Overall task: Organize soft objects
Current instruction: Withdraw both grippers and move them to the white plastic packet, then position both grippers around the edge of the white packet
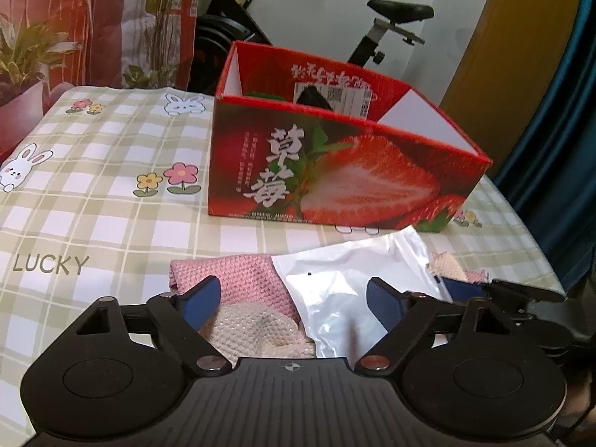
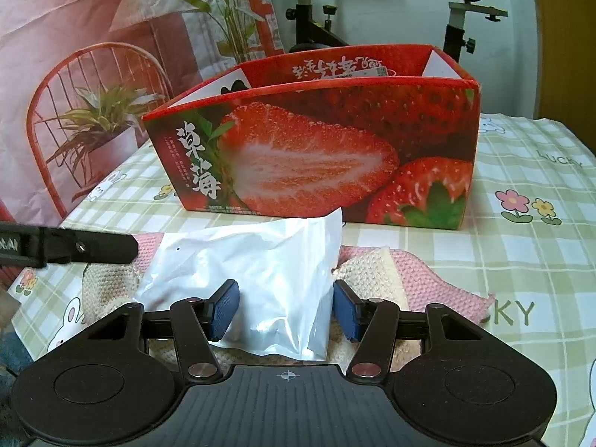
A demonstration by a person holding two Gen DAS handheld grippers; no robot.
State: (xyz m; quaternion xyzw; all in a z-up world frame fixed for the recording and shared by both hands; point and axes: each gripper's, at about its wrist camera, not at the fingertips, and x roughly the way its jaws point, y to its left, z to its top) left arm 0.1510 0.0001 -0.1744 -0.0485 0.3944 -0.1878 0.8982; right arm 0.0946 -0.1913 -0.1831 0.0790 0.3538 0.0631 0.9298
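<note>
While both jaws gape wide, nothing is gripped:
left gripper: straddles knit, pouch edge
right gripper: pouch between jaws
box: beyond jaws, on surface

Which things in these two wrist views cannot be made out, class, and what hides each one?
- Strawberry box contents: both views show only a green and a dark top; the front wall hides the rest.
- White plastic bag contents: opaque film, both views.
- Knitted cloths: bag and left gripper cover their middle; count unclear.
- Box's small print: too small.
</note>
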